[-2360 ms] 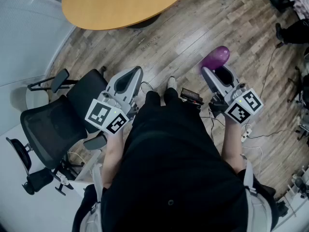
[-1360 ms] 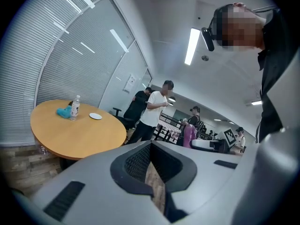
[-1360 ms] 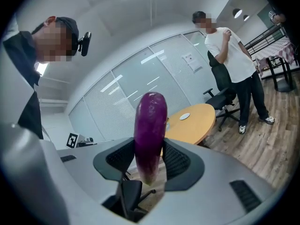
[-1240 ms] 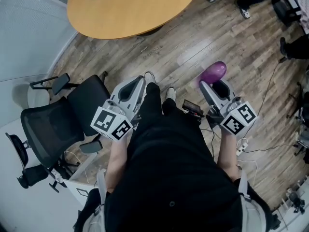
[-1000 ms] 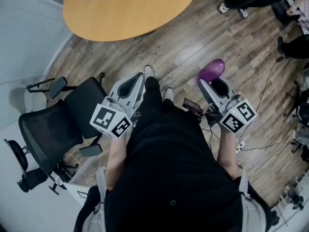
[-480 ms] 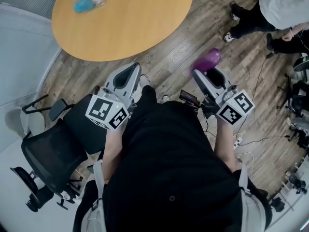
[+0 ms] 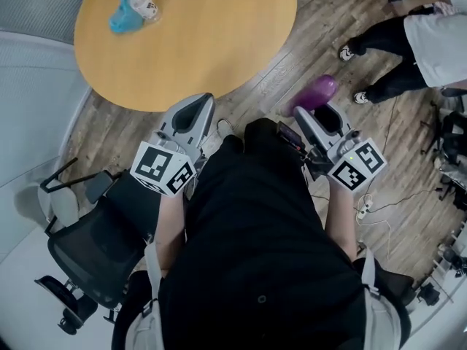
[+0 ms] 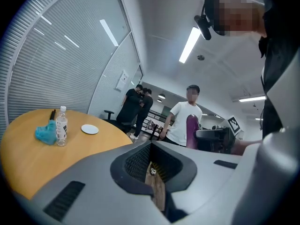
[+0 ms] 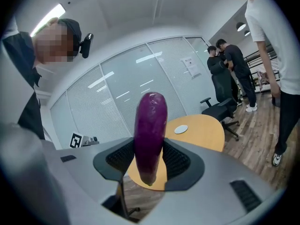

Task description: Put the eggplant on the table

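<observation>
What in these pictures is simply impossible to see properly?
- Head view: the eggplant's held end, hidden inside the right gripper.
- Head view: the table's far side, cut off by the top edge.
- Head view and left gripper view: the bottle's label, too small to read.
- Both again: the blue thing beside it, too small to identify.

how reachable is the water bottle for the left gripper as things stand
Probably not without a step forward: the left gripper, shut and empty, is only at the round table's near edge, while the water bottle stands toward its far left side. Only bare tabletop lies between them.
</observation>
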A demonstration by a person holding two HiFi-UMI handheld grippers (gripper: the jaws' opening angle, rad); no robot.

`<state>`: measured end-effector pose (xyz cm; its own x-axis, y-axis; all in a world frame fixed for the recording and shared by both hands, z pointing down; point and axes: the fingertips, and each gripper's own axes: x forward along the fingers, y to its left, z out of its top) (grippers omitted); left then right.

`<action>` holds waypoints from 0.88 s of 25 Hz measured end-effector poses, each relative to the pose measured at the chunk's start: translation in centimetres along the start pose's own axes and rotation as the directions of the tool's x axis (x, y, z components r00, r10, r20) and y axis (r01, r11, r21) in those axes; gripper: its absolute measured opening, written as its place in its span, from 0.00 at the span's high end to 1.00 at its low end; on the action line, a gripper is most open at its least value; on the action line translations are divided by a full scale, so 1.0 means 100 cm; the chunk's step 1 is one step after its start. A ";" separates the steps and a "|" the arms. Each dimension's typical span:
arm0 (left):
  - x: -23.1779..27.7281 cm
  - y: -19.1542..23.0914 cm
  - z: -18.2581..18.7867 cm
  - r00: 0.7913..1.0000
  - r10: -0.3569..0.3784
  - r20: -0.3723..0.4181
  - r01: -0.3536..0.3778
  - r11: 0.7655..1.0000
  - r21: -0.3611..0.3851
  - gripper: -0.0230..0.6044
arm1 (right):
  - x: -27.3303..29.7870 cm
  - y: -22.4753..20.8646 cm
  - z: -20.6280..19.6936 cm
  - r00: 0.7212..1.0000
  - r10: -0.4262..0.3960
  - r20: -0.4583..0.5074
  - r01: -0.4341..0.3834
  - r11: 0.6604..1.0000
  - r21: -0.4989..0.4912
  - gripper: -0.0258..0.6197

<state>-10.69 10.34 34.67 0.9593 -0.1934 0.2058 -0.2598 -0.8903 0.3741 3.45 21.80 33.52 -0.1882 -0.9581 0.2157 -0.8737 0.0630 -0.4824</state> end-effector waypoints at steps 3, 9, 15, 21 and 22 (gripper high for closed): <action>0.007 0.009 0.005 1.000 -0.003 0.008 0.004 1.000 -0.009 0.95 | 0.009 -0.007 0.008 1.000 -0.012 0.000 0.012 1.000 0.000 0.66; 0.025 0.027 0.007 1.000 0.022 -0.006 -0.022 0.999 -0.029 0.95 | 0.035 -0.026 0.021 1.000 0.004 -0.016 -0.004 1.000 0.002 0.66; 0.064 0.050 0.019 0.997 0.081 0.003 -0.081 0.996 -0.041 0.95 | 0.078 -0.067 0.045 0.997 0.067 -0.024 -0.067 0.998 -0.004 0.66; 0.116 0.071 0.056 0.993 0.114 0.009 -0.114 0.992 -0.062 0.95 | 0.123 -0.113 0.082 0.992 0.116 -0.041 -0.116 0.993 -0.004 0.66; 0.125 0.075 0.061 0.992 0.124 0.010 -0.123 0.990 -0.064 0.95 | 0.131 -0.121 0.088 0.991 0.125 -0.045 -0.125 0.992 -0.002 0.66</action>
<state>0.00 -1.29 34.50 0.9209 -0.3062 0.2413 -0.3822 -0.8315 0.4032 15.48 6.04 34.68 -0.3155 -0.9294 0.1917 -0.8444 0.1828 -0.5036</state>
